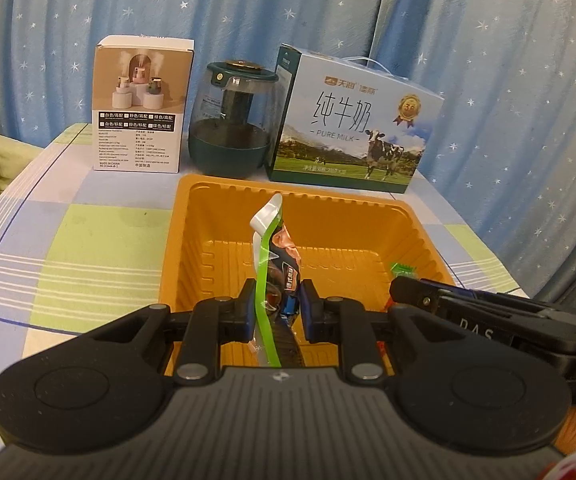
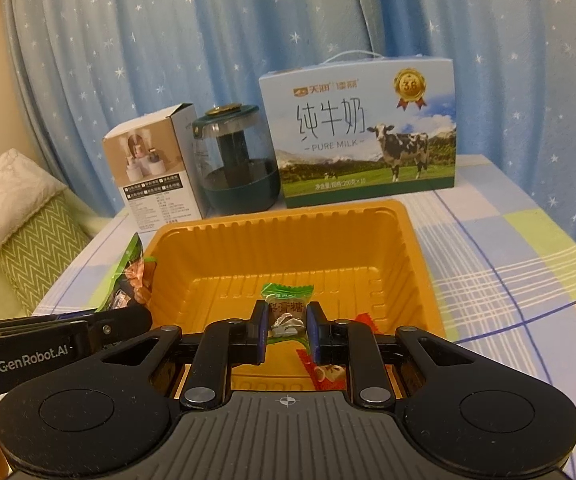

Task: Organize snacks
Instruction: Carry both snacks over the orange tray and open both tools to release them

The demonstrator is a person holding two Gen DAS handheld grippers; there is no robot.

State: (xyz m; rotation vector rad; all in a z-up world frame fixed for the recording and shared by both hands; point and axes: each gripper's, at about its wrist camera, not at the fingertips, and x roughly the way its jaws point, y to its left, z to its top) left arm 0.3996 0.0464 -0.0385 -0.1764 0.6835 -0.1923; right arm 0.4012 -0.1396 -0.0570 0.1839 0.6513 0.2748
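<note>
- The left tool (image 1: pixel 276 312), at the lower middle of its own view, is clamped on a long snack packet (image 1: pixel 274 264) with a green edge strip; the packet stands up over the near part of the orange tray (image 1: pixel 192 216).
- The right tool (image 2: pixel 287 330), lower middle of its view, is clamped on a small green-topped candy (image 2: pixel 288 300), held over the tray's near edge.
- Just below and right of that candy, a red-wrapped sweet (image 2: pixel 327 372) lies partly hidden behind the tool; whether it rests in the tray I cannot tell.
- The tray floor that shows is otherwise bare, so sorting looks barely begun: both held snacks are not yet released.
- Behind the tray on the checked worktop (image 2: pixel 527 248) stand a small carton (image 1: pixel 142 108), a dark green jar (image 1: pixel 232 120) and a milk box (image 1: pixel 351 124), all apart from the tray.
</note>
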